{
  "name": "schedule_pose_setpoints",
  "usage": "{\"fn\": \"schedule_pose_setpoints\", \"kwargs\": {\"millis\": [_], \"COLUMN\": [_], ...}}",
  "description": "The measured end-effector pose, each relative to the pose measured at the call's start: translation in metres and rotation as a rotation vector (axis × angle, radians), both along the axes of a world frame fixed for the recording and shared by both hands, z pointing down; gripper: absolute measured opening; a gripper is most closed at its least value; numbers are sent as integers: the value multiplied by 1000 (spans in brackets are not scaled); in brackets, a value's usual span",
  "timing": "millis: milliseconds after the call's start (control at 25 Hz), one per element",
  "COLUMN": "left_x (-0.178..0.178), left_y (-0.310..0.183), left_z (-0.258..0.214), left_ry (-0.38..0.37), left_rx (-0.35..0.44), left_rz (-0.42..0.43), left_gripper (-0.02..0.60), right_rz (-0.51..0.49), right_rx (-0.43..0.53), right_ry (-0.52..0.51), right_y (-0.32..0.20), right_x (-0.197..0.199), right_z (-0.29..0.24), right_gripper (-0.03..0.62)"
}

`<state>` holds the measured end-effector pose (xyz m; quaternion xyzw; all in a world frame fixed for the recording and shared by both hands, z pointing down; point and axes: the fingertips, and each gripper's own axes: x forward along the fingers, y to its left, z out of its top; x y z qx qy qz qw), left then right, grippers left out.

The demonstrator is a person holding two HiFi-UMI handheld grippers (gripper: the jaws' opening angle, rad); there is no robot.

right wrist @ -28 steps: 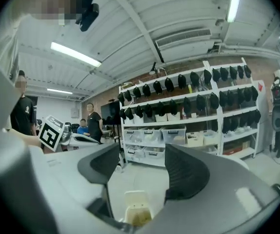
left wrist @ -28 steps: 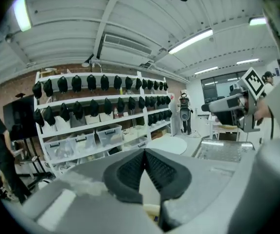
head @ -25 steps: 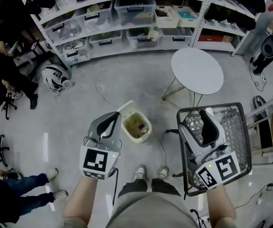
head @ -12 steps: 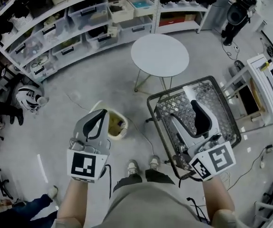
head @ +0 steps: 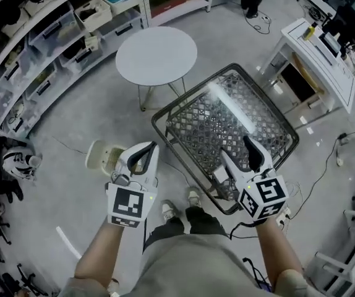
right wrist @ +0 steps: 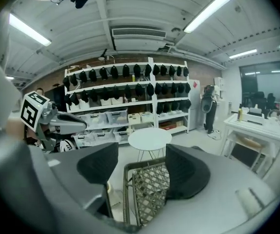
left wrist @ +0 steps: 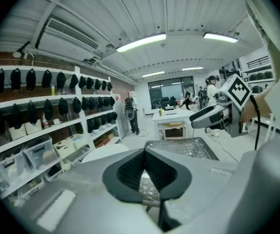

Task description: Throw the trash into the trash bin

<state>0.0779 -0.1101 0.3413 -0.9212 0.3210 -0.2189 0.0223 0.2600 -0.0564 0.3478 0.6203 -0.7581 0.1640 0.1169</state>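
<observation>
A small cream trash bin (head: 102, 156) stands on the grey floor, half hidden behind my left gripper (head: 146, 148). That gripper hangs in the air just right of the bin. Its dark pads meet in the left gripper view, so the left gripper (left wrist: 145, 162) is shut with nothing between them. My right gripper (head: 236, 151) hovers over the near corner of a wire mesh basket (head: 227, 113). In its own view the right gripper (right wrist: 140, 172) stands open, with only the basket (right wrist: 150, 186) showing through the gap. I see no trash in either gripper.
A round white table (head: 156, 51) stands beyond the basket. Shelves with bins (head: 60, 36) line the far left, and a white desk (head: 316, 54) is at the right. Cables lie on the floor by my feet (head: 193, 198).
The view has swung right. Both grippers moved right and lower. The basket now lies between them, and the bin has slipped behind the left gripper. Both jaws stand as before.
</observation>
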Motion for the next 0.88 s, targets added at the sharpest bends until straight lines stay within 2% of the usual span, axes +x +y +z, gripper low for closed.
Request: {"fn": "schedule_pose_setpoints", "kwargs": {"millis": [200,360,680,880], "left_x": [55,81,109,113], "left_y": [10,15,17,16], "left_z": [47,86,158,196], "left_ry": [-39,-75,-144,-179], "left_rx": [-79,-149,-274,-339], "left_rz": [97,148,188,197], "left_gripper": [3,3,2,3], "right_rz": [123,208,360,510], "right_rx": [-122,-232,-414,-514], "right_ry": [-47,-104,-235,-336], "right_y": [23,39,54,66], "right_x": [44,63,82,88], "right_z": [65,123,225,279], "right_gripper": [302,310,331,368]}}
